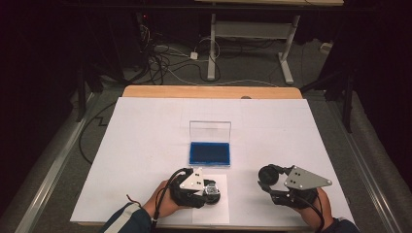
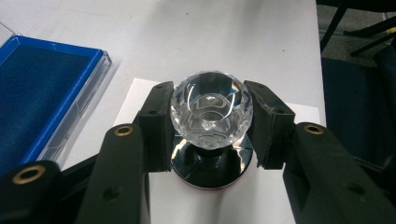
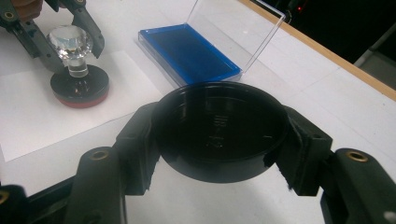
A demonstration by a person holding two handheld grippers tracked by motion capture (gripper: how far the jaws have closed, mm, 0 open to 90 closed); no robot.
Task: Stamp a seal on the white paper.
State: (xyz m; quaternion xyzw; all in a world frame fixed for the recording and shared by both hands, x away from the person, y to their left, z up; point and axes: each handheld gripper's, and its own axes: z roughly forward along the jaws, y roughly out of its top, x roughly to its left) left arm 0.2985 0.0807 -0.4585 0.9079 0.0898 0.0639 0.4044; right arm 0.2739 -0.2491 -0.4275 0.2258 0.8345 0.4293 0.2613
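Note:
My left gripper [image 2: 212, 122] is shut on the faceted crystal knob [image 2: 211, 109] of a round stamp, whose dark base [image 2: 212, 163] stands on a small white sheet [image 2: 224, 196]. In the high view that gripper [image 1: 210, 190] sits at the table's near edge, left of centre. My right gripper [image 3: 219, 135] is shut on a round black cap [image 3: 219, 130], held with its hollow side facing the camera; in the high view the cap [image 1: 269, 174] hangs low over the table at the near right. The stamp [image 3: 77, 60] and the left gripper also appear at the upper left of the right gripper view.
An open blue ink-pad case [image 1: 210, 153] with a clear upright lid [image 1: 210, 131] lies at the table's middle, just beyond the white sheet [image 1: 214, 213]. White paper [image 1: 145, 145] covers the table. A desk frame and cables stand on the floor beyond the far edge.

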